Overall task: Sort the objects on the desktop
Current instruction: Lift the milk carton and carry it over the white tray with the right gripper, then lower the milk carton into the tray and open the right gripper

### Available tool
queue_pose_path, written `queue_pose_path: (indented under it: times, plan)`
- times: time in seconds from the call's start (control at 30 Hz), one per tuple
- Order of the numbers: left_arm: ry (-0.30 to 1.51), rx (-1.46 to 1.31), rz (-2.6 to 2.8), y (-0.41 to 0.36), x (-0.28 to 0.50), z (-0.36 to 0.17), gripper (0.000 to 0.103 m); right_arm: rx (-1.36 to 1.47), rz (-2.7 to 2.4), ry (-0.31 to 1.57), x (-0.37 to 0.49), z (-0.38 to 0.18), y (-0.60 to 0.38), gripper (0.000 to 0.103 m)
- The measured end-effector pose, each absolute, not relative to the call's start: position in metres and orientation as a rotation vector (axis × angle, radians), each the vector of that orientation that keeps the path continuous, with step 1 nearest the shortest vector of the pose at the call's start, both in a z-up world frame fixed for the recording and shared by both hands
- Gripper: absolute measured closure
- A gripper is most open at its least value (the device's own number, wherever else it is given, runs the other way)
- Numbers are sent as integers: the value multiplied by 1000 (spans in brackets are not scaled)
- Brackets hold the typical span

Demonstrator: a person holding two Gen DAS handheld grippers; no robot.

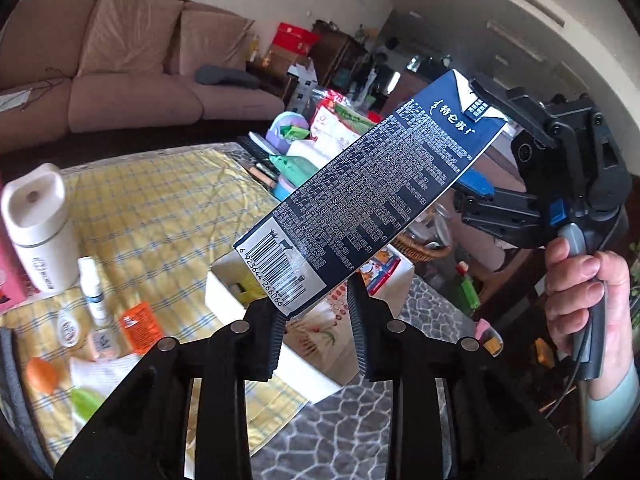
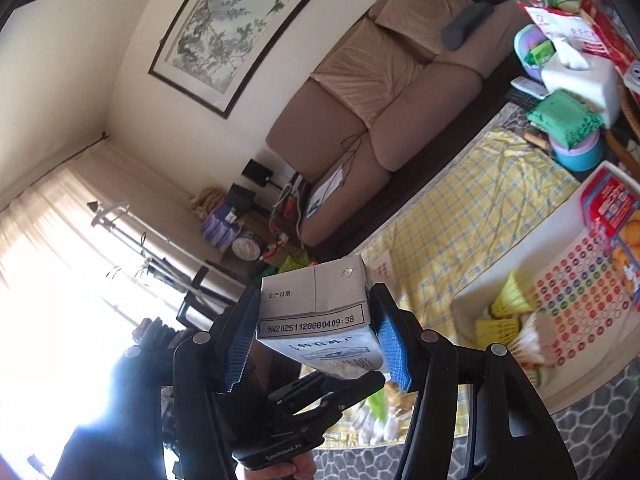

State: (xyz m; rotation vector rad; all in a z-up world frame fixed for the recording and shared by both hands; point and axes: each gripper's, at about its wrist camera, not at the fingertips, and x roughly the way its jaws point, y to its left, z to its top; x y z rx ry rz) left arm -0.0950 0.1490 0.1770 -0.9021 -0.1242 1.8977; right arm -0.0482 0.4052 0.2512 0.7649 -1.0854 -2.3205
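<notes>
Milk carton is hanging in the air above the table, both grippers sharing it. Right gripper is clamping its top end between blue pads, while left gripper is closing on the barcode end, which sits between its black pads; whether they are pressing is hard to tell. Holding both ends is probably steadying the long carton for a handover or carry. Below, a white box is sitting on the yellow checked cloth, holding yellow packets and what looks like a snack pack.
</notes>
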Motion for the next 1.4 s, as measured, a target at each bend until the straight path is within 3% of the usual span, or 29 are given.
queue_pose_path:
  times: [0.1, 0.13, 0.17, 0.23, 0.33, 0.47, 0.7, 0.9, 1.03, 1.4]
  plan:
    - [-121, -953, 1849, 201, -112, 168, 74, 743, -2333, -1149, -55, 240, 449, 45]
    - [-106, -974, 1841, 218, -115, 164, 73, 734, -2324, -1180, -59, 234, 463, 47]
    - [-86, -997, 1832, 233, -119, 158, 72, 712, -2300, -1231, -62, 226, 479, 56]
    - [-48, -1049, 1808, 263, -128, 143, 69, 693, -2261, -1291, -70, 214, 501, 57]
    - [-57, -1132, 1774, 296, -141, 112, 69, 789, -2383, -1206, -90, 197, 515, 58]
    - [42, -1218, 1787, 325, -153, 74, 68, 893, -2357, -1254, -112, 156, 542, 58]
    - [208, -1243, 1781, 359, -153, 58, 69, 902, -2384, -1237, -114, 136, 568, 58]
    - [221, -1235, 1818, 354, -162, 61, 68, 994, -2459, -1110, -108, 127, 581, 59]
    - [263, -1244, 1843, 351, -162, 63, 68, 1113, -2535, -857, -122, 131, 552, 58]
    - [167, -1293, 1876, 325, -172, 61, 67, 1250, -2567, -760, -153, 124, 522, 58]
